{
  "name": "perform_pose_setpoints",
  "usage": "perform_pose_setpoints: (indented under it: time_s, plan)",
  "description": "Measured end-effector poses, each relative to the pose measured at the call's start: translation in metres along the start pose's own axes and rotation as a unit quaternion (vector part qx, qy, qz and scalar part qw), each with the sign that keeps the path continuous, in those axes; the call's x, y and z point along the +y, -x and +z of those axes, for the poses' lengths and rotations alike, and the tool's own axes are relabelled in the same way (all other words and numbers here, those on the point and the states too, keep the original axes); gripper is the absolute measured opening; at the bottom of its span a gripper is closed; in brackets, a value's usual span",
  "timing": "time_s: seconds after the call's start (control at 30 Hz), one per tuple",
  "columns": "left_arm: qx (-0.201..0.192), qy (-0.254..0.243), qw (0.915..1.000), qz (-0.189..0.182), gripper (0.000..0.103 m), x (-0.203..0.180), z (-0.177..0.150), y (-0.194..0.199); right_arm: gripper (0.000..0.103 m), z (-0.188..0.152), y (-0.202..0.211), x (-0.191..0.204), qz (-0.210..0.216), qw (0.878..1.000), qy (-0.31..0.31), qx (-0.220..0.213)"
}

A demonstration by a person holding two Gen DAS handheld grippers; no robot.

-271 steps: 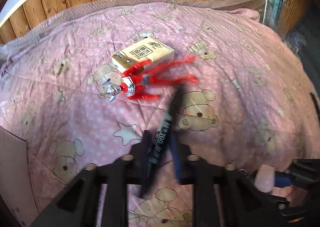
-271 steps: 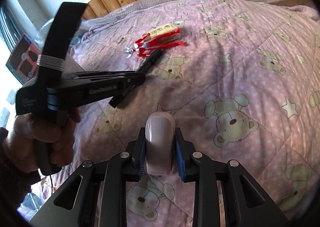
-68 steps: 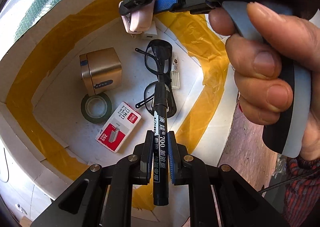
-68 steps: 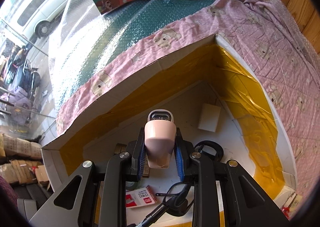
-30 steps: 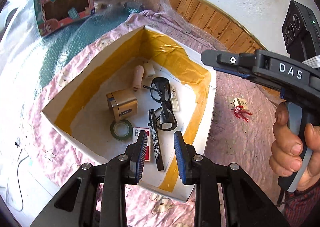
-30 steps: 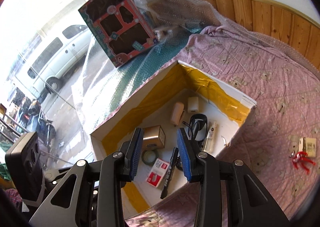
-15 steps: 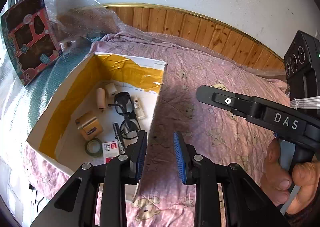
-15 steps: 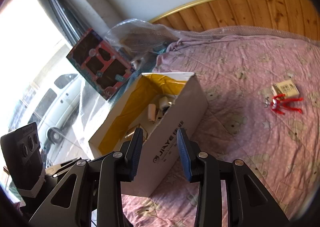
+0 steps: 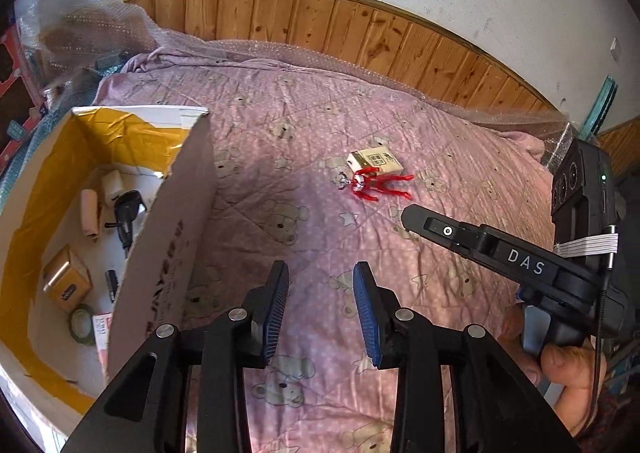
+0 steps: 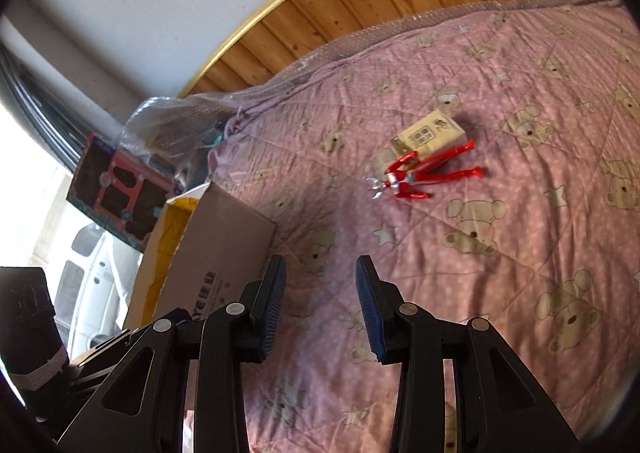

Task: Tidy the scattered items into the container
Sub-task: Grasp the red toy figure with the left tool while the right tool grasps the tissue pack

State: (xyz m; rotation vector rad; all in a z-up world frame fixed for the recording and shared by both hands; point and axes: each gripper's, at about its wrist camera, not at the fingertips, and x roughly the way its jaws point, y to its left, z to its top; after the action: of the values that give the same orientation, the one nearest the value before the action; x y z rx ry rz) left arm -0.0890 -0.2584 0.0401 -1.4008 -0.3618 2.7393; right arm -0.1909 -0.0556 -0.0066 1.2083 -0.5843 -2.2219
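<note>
Two items remain on your pink quilt [image 9: 304, 237]: a tan packet [image 9: 375, 161] touching a red figure [image 9: 374, 184], well apart from the cardboard box [image 9: 160, 237]. Your left gripper [image 9: 320, 309] and right gripper [image 10: 320, 305], emptied since dropping marker and pink item inside, gape wide.

The left gripper [image 9: 321, 309] is held with its jaws spread wide and nothing between the blue pads. The right gripper [image 10: 321, 307] likewise has its jaws parted and empty. In the left wrist view the right gripper's black body reaches in from the right, a hand [image 9: 560, 365] wrapped around its handle.
</note>
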Motion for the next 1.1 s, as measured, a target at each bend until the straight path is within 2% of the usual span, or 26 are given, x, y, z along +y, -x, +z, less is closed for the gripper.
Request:
perform_pose_setpoints:
  time_s: [0.2,0.43,0.63,0.73,0.77,0.8,0.83,0.93,0.97,1.1]
  plan:
    - [0.013,-0.010,0.9998,-0.014,0.044,-0.019,0.024,-0.045,0.040,0.038,-0.013,-0.033,-0.030,0.999,-0.012,-0.010]
    - [0.040,0.003,0.9988,-0.030,0.045,-0.022,0.045,-0.105,0.047,0.091,-0.051,-0.069,-0.086,0.996,-0.002,-0.015]
    - [0.055,0.013,0.9980,-0.028,0.045,-0.018,0.061,-0.157,0.048,0.125,-0.103,-0.087,-0.121,0.992,0.034,0.023]
    - [0.061,0.011,0.9972,-0.042,0.045,-0.021,0.072,-0.177,0.048,0.130,-0.135,-0.097,-0.108,0.991,0.052,0.067]
    - [0.059,0.006,0.9973,-0.042,0.046,-0.023,0.075,-0.182,0.048,0.128,-0.142,-0.099,-0.097,0.991,0.060,0.069]
    - [0.056,0.003,0.9976,-0.042,0.047,-0.024,0.079,-0.187,0.047,0.127,-0.144,-0.098,-0.089,0.991,0.070,0.064]
    - [0.053,0.000,0.9977,-0.043,0.048,-0.025,0.082,-0.193,0.040,0.126,-0.144,-0.097,-0.083,0.992,0.076,0.063]
    - [0.049,-0.012,0.9981,-0.035,0.049,-0.027,0.090,-0.210,0.030,0.122,-0.141,-0.093,-0.071,0.992,0.084,0.059]
    - [0.048,-0.016,0.9981,-0.036,0.049,-0.027,0.091,-0.216,0.024,0.122,-0.138,-0.093,-0.068,0.993,0.083,0.055]
    - [0.039,-0.035,0.9966,-0.064,0.047,-0.031,0.093,-0.226,0.018,0.125,-0.117,-0.103,-0.055,0.997,0.052,0.032]
